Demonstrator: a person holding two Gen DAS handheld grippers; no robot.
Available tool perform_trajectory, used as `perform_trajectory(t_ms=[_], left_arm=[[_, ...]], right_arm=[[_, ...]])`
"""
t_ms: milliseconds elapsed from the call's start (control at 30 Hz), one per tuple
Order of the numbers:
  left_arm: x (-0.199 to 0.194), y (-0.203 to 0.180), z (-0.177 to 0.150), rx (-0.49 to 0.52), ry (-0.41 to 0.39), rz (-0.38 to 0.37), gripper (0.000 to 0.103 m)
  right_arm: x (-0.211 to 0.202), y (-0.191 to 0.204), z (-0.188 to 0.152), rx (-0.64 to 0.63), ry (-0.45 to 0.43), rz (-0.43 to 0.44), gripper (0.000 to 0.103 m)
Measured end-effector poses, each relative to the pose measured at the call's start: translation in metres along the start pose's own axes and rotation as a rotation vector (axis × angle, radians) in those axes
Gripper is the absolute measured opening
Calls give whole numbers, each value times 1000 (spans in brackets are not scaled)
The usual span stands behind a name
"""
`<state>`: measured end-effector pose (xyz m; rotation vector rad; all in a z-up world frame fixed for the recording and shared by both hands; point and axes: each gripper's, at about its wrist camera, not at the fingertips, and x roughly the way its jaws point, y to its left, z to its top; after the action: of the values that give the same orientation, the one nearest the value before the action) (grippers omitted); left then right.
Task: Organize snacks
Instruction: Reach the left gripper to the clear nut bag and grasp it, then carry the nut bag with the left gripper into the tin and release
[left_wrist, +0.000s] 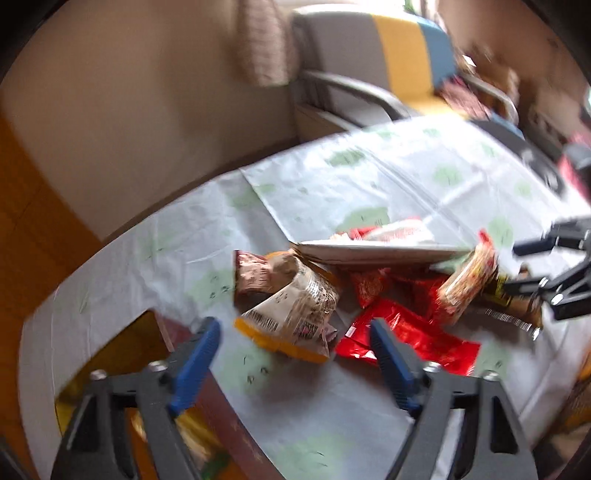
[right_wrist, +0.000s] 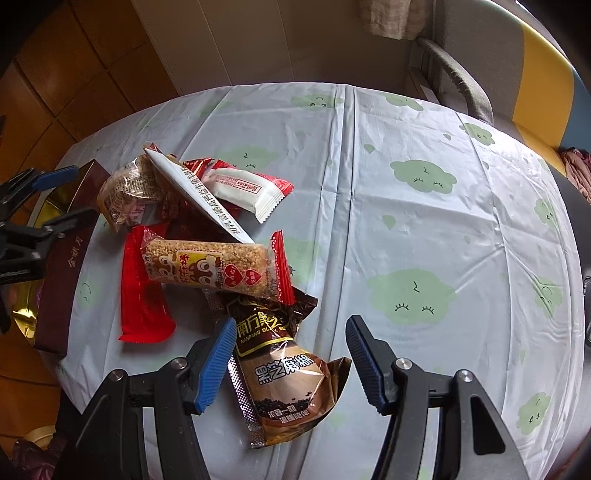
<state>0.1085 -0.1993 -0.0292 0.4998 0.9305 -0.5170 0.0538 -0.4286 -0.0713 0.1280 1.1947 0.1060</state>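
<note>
A pile of snack packets lies on the round table. In the right wrist view my right gripper (right_wrist: 291, 323) stands open over a brown sesame-paste packet (right_wrist: 288, 380); the right pad is clear of it. Beyond lie a grain bar with red ends (right_wrist: 207, 269), a red packet (right_wrist: 144, 295), a long white stick packet (right_wrist: 199, 199) and a white-and-red packet (right_wrist: 243, 188). In the blurred left wrist view my left gripper (left_wrist: 293, 328) is open, with a tan packet (left_wrist: 291, 314) and a red packet (left_wrist: 406, 336) just beyond its tips. The right gripper (left_wrist: 524, 266) shows at the far right.
A maroon box (right_wrist: 62, 266) with a gold lining (right_wrist: 26, 306) sits at the table's left edge, under my left gripper (right_wrist: 55, 199). The cloud-printed tablecloth (right_wrist: 424, 221) is bare to the right. A grey, yellow and blue chair (left_wrist: 388, 62) stands behind the table.
</note>
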Motion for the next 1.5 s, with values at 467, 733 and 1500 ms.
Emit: perform_trajectory(t_ms=[467,733,1500], left_arm=[[57,8,0,-26,70,-79,44],[12,21,-28,-282,-27,-205,44],[-71,118,-125,-747,-129,-18,44]], right_arm=[[1,14,-2,-57,17,55,63],[16,35,-12,-141,75,-34,63],[10,66,-24,-235,37,-67,36]])
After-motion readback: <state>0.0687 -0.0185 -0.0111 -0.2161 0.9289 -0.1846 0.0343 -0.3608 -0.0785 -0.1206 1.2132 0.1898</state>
